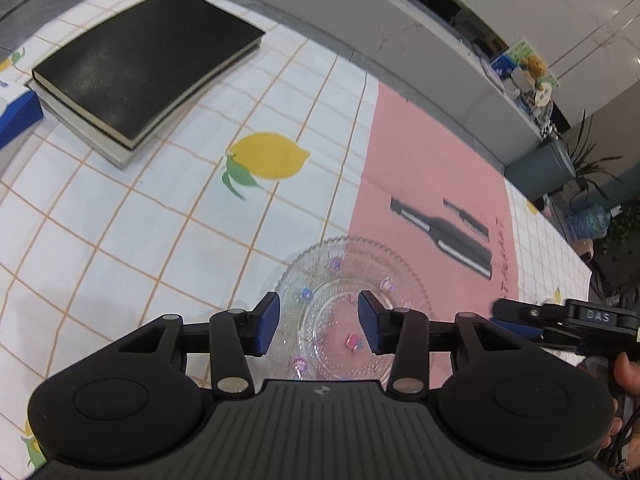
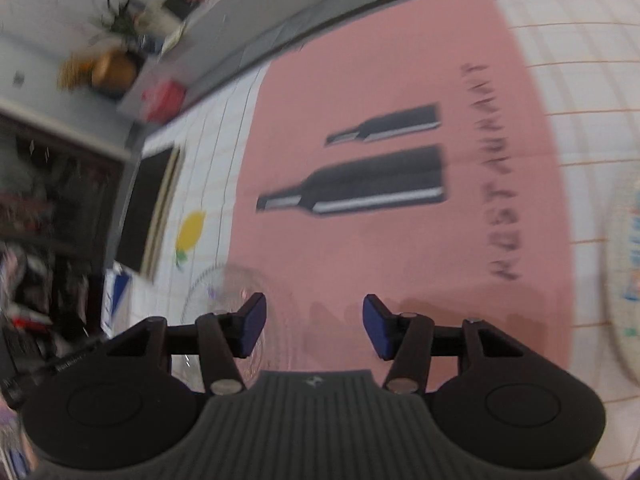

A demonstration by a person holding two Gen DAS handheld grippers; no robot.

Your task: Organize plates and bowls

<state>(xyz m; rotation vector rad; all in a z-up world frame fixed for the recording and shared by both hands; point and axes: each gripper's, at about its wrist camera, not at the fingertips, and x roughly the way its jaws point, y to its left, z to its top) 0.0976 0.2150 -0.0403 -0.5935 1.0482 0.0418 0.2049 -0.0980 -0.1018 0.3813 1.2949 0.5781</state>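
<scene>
Left gripper [image 1: 318, 322] over glass plate [image 1: 348, 276] on desk [image 1: 120, 220], jaws half open, holding nothing. Right gripper [image 2: 314, 326] over pink mat [image 2: 360, 60], jaws half open, empty. Second plate [image 2: 624, 280] at right edge, blurred.

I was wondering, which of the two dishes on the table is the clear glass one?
The glass plate below the left gripper's open jaws, straddling the pink mat's edge; the other plate, on the checked cloth, is opaque white.
</scene>
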